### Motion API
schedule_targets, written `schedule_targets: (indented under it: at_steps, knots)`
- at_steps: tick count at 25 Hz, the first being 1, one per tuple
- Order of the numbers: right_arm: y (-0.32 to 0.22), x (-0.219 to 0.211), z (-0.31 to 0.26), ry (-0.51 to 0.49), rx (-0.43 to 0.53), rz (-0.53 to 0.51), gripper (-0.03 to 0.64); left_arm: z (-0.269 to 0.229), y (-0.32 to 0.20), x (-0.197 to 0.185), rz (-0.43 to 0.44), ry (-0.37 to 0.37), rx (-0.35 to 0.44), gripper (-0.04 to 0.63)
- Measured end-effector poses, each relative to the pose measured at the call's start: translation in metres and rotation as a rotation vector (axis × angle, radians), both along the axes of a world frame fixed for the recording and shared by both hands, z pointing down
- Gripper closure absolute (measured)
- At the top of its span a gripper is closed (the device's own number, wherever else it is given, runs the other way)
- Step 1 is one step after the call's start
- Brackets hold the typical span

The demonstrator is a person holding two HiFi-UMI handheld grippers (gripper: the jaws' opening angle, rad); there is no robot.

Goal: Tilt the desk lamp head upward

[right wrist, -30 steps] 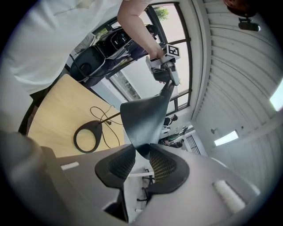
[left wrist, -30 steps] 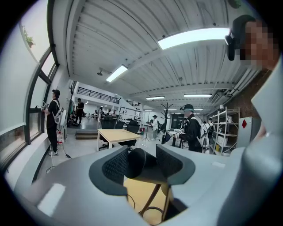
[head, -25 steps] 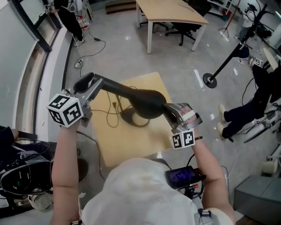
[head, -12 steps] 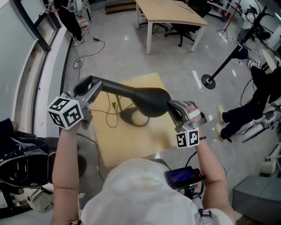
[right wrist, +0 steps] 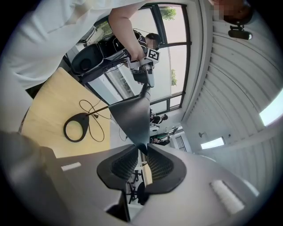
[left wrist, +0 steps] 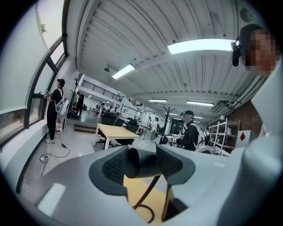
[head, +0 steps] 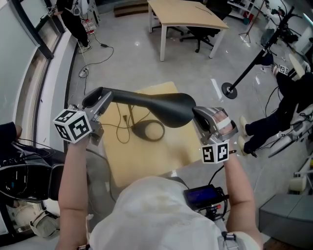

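The black desk lamp head [head: 168, 108] hangs almost level above the middle of the table [head: 142, 163], its thin tip pinched in the right tool's [head: 198, 115] closing jaws, while the left tool [head: 98, 100] clamps the lamp arm [head: 123, 96] above the table's left edge.

Square light-wood tabletop [head: 146, 161] at centre. Long light-wood desk with white legs [head: 188, 13] at top, black office chair [head: 201, 30] just beside it. Black pole stand with round base [head: 230, 90] on glossy grey floor [head: 137, 63]. Person in dark clothes [head: 288, 105] at right edge, another person [head: 71, 17] by the window, top left. Grey box-shaped unit [head: 286, 215] bottom right.
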State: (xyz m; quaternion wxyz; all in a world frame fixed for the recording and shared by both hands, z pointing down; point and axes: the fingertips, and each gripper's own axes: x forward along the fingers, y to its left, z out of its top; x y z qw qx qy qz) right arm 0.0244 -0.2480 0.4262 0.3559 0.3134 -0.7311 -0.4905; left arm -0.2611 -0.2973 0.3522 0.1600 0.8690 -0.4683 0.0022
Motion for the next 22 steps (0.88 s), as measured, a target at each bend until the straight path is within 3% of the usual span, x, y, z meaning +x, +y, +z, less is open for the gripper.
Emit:
schedule_targets:
  at_steps: [6,13,22]
  knots:
    - [0.001,0.000,-0.020,0.021,0.035,-0.009,0.546,0.004,0.002,-0.003,-0.008,-0.017,0.007,0.403]
    - [0.001,-0.006,-0.038,0.042,0.058,-0.023,0.549,0.006,0.004,-0.008,-0.033,-0.115,0.042,0.416]
    - [0.001,-0.007,-0.059,0.045,0.098,-0.021,0.552,0.012,0.005,-0.008,-0.007,-0.116,-0.009,0.417]
